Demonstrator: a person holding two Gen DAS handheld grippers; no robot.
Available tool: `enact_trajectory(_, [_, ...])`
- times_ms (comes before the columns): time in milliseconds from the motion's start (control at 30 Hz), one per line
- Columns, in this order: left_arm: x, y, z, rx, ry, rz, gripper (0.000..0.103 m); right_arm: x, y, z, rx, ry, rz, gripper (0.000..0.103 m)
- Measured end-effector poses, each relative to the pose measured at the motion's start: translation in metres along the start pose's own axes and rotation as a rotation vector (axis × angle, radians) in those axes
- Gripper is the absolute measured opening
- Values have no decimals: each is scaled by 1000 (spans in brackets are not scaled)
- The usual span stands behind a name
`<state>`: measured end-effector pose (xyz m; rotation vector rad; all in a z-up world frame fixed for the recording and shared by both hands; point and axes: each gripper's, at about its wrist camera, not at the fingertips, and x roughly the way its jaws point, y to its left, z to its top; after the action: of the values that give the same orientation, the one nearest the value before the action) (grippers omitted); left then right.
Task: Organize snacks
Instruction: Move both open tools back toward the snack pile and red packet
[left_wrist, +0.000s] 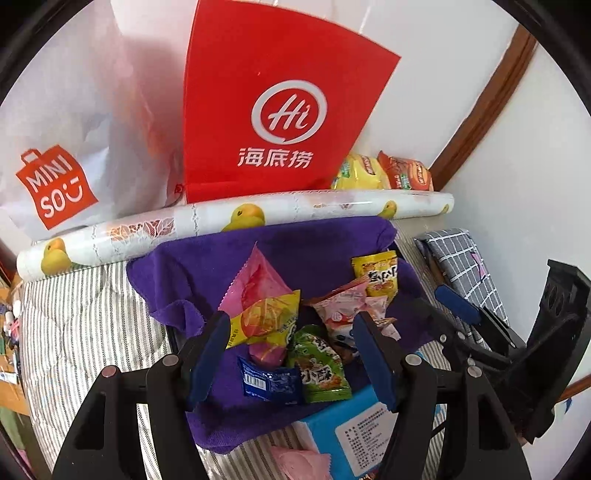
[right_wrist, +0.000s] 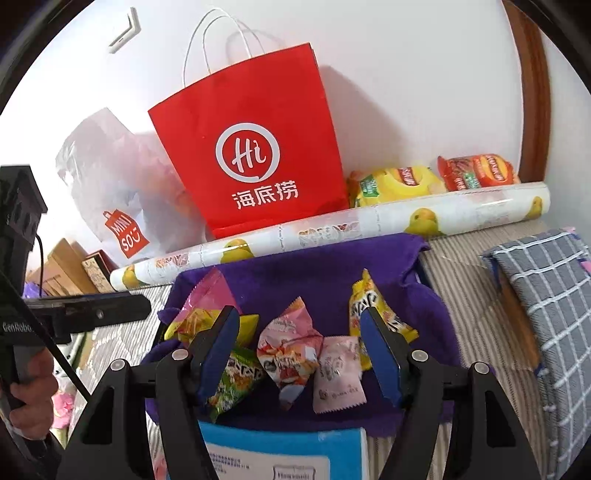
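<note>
Snacks sit in a loose pile on a purple towel (right_wrist: 314, 273) spread over a striped bed cover (left_wrist: 85, 317); all are small crinkly sealed packets. Left wrist view count: one pink packet (left_wrist: 255, 277), one yellow-and-orange packet (left_wrist: 264, 319), one green packet (left_wrist: 319, 365), one dark blue packet (left_wrist: 269, 382) with a barcode, one yellow packet (left_wrist: 376, 275) and a cluster of pink-white packets (left_wrist: 349, 310), number in the cluster unclear. A blue box (right_wrist: 280, 454) with a white printed label lies at the towel's near edge; its text is too small to read. Behind the towel: one roll (right_wrist: 369, 221) printed with yellow ducks, one red paper bag (right_wrist: 251, 155) marked "Hi 海底捞", one white plastic bag (left_wrist: 62, 147) marked "MINISO", and two chip bags (right_wrist: 436, 179), one yellow and one orange. Left gripper (left_wrist: 291, 362) fingers are spread, nothing between them; right gripper (right_wrist: 301, 358) fingers likewise spread and empty, both above the pile.
</note>
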<state>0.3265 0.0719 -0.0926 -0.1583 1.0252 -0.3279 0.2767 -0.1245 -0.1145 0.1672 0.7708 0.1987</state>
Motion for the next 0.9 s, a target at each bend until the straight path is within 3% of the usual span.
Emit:
enact_trajectory(433, [-33,-24,-8,56,-46,-42,67,-56,-13,-33,70,-9,-63,67])
enact_trajectory(733, [-47,-48,-16,113,-58,-74,67,-65,-34,-81,120,142,-143,67])
enact_trajectory(900, [-58,-61,-22,151,-78,-83,67,-82,-39,-100,116,144,-193,67])
